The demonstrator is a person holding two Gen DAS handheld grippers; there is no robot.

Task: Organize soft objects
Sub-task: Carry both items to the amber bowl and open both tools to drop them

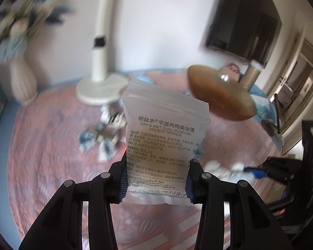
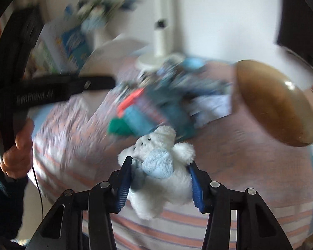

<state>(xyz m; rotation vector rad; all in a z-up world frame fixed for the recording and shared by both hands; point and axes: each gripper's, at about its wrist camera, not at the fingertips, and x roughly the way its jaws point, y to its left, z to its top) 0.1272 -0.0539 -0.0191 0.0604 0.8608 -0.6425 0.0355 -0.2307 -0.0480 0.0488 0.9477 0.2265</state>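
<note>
A frosted makeup sponge packet [image 1: 163,145] is clamped upright between the pads of the left gripper [image 1: 156,184], held above the patterned pink bedspread [image 1: 52,145]. A white plush toy [image 2: 160,173] with a pale blue patch is pinched by the right gripper [image 2: 159,185]. A brown woven bowl [image 2: 275,102] is seen blurred to the right, near a blurred pile of blue items [image 2: 156,104].

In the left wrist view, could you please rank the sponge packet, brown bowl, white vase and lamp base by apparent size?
1. sponge packet, though nearest the camera
2. brown bowl
3. lamp base and white vase look alike; not ranked.
</note>
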